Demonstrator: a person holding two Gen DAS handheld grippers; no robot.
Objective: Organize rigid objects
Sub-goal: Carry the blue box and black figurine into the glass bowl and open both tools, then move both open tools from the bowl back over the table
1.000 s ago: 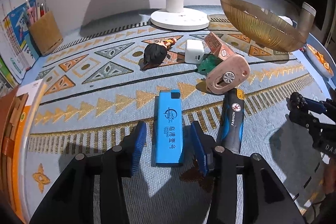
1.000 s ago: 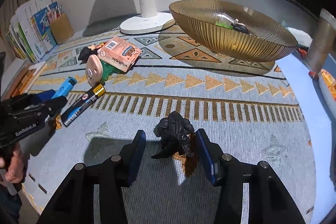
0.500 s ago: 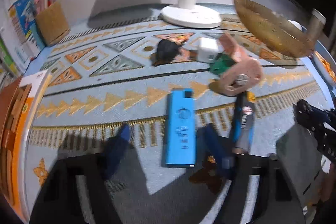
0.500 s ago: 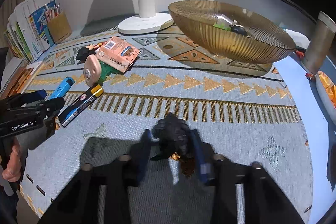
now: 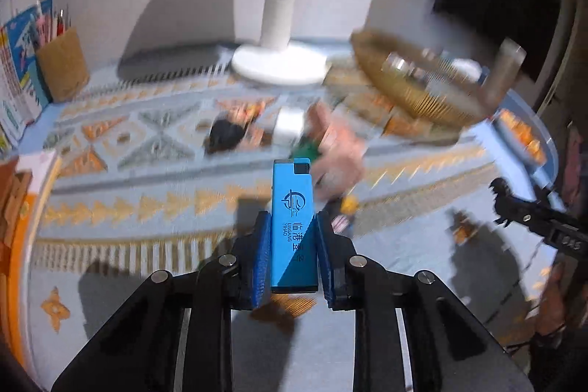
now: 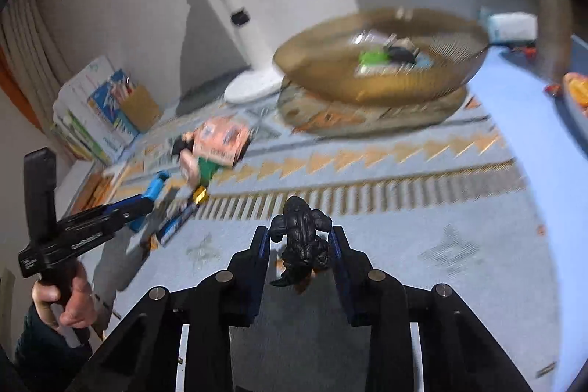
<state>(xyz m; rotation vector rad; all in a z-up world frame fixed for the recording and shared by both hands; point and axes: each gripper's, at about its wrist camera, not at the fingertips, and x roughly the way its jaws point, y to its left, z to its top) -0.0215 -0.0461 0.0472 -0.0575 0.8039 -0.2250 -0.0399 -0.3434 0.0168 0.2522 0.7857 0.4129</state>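
Note:
My left gripper is shut on a flat blue box with printed writing and holds it above the patterned mat. My right gripper is shut on a small black monster figurine, also lifted off the mat. A ribbed golden bowl sits at the back right with a few small items inside; it also shows in the left wrist view. The left gripper with the blue box shows in the right wrist view.
On the mat lie a pink round tool, a pink box, a black-and-yellow marker, a white cube and a dark-haired doll. A white lamp base stands behind. A pencil holder and books stand far left.
Both grippers have closed on their objects and lifted them. Both views have swung, and the background is blurred by motion.

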